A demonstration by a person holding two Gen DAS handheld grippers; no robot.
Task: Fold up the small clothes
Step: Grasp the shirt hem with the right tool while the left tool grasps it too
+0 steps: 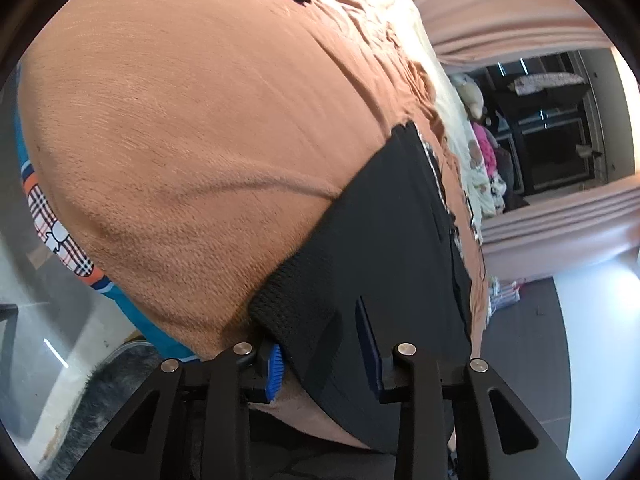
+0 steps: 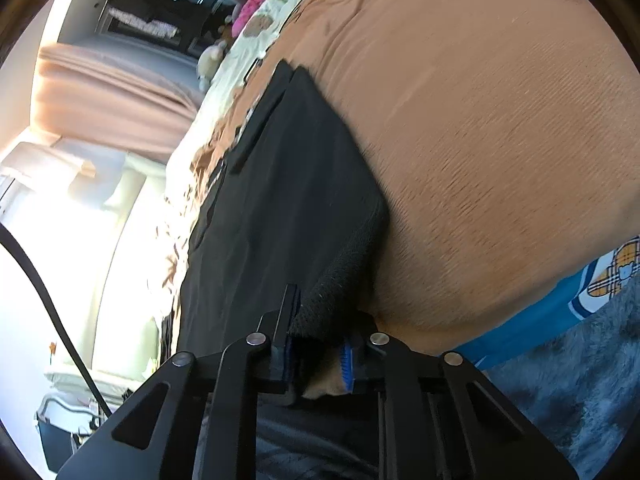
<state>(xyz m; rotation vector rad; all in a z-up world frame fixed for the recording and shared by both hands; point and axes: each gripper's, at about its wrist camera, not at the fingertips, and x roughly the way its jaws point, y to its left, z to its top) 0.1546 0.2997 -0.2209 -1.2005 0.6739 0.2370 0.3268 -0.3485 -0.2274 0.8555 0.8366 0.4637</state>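
Observation:
A black garment [image 1: 384, 240] with a mesh waistband [image 1: 296, 304] lies on an orange-brown fleece blanket [image 1: 200, 140]. My left gripper [image 1: 322, 360] straddles the waistband edge. One blue-padded finger [image 1: 274, 368] sits under the mesh and the other finger [image 1: 368, 344] rests on top, with a wide gap between them. In the right wrist view the black garment [image 2: 280, 200] runs away from me. My right gripper [image 2: 318, 350] is shut on the bunched mesh corner [image 2: 332, 304], with a bit of the blanket [image 2: 480, 140] caught below it.
A blue patterned sheet [image 1: 52, 216] shows under the blanket's edge. Cream bedding with soft toys [image 2: 256, 20] lies beyond the garment. Pink curtains [image 1: 560, 216], a dark cabinet [image 1: 552, 140] and a grey furry rug [image 2: 580, 380] are around the bed.

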